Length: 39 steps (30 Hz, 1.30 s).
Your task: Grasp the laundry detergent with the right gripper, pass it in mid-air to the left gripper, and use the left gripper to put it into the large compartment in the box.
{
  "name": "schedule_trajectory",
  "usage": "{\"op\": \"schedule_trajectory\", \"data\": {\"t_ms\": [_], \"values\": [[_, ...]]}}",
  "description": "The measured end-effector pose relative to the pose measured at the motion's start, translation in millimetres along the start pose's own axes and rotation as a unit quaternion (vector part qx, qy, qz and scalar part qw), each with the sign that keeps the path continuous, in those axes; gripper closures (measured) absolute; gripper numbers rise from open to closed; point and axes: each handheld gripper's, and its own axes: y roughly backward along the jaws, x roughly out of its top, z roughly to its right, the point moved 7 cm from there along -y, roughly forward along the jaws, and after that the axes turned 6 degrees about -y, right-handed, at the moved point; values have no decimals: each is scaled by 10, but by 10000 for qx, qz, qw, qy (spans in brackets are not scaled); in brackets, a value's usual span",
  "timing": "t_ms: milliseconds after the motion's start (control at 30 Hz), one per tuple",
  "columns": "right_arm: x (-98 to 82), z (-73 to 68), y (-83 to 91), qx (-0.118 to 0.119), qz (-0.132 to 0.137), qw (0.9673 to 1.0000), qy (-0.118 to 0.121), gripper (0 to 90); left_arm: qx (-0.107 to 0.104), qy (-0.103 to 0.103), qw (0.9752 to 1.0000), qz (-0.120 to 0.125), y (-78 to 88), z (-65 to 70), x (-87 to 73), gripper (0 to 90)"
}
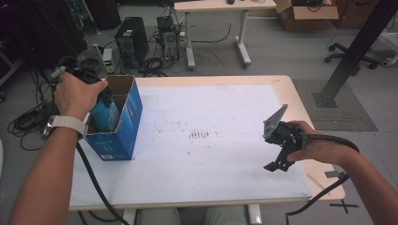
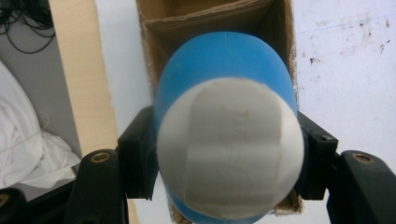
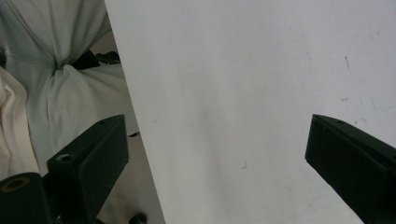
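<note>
A blue bottle with a white cap is clamped between the two black jaws of my left gripper, cap end toward the camera. In the high view the blue bottle is partly down inside an open blue cardboard box at the table's left edge, with my left gripper shut on it over the box's opening. The box's brown inside shows beyond the bottle. My right gripper hangs low over the table's right side, jaws wide apart with nothing between its fingers.
The white table top has dark scuff marks in its middle. Beyond the table stand computer towers, cables, a second desk and a cardboard box. A black post rises at the right.
</note>
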Motion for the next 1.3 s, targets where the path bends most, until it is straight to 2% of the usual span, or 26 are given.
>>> {"op": "schedule_trajectory", "data": {"t_ms": [467,833,1000,1133,1300], "values": [[-14,24,18,-21,-12,10000,-41,63,-29,53,9999,-90,-256,34,-30,378],[0,35,11,-18,77,9999,-105,59,-24,72,9999,-118,-433,21,-80,378],[1,28,3,1,54,10000,-83,61,-31,54,9999,-109,-477,23,-92,378],[4,31,-2,-4,59,9999,-93,61,-6,-5,9998,-205,-518,37,-104,378],[11,20,-10,25,69,9999,-83,62,-21,27,9998,-180,-563,32,-107,378]]}}
